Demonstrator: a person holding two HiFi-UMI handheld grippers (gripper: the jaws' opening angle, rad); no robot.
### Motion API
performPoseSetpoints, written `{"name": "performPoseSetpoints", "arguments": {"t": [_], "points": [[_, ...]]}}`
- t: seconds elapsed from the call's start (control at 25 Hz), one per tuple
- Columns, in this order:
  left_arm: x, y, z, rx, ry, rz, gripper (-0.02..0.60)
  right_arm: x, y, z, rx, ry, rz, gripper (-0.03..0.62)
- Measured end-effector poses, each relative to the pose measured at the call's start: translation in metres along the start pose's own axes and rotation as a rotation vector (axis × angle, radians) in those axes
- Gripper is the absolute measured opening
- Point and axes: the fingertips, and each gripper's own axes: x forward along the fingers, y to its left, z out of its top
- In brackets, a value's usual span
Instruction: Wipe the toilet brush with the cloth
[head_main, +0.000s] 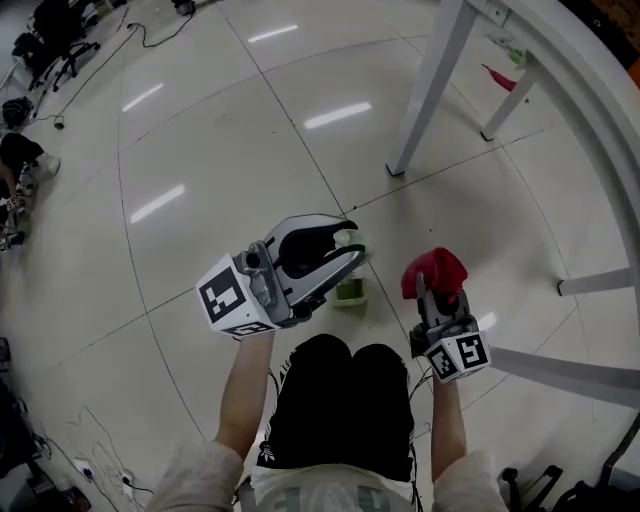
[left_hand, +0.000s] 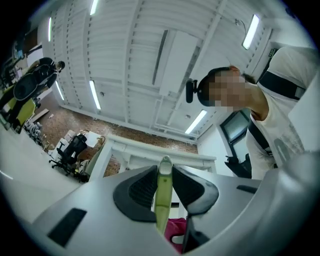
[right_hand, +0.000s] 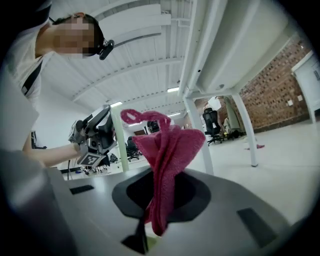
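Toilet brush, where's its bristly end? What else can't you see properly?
- Bristly end of the pale green plastic toilet brush: head view, the left tool covers most of it; left gripper view shows only the handle.
- Lower end of the pink-red fabric cloth: right gripper view, it drops behind the right tool body.
- Small red thing on the floor by the table leg: head view, too small to name.

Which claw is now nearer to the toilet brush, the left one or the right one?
Left. The left claw is shut on the green handle of the toilet brush. The right claw, shut on the red cloth, is off to its right, not touching the brush.
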Motion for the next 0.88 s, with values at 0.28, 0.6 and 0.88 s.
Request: {"name": "performPoseSetpoints", "arguments": {"t": [0.28,0.6,0.88], "points": [[-0.022,0.012,-0.058,-0.063,0.029,0.04,0.1,-0.013,-0.032,-0.044,0.015,0.019,-0.081,0.031],[-0.038,0.025,-0.106,-0.112,0.061,0.076,0.1,-0.017,-0.035,-0.068,0.017,0.036,-0.049,0.031],[-0.055,0.03,-0.153,-0.198,0.125,0.123,0.1,-0.022,-0.021,-0.09,0.037,0.068,-0.04,0.031]]}}
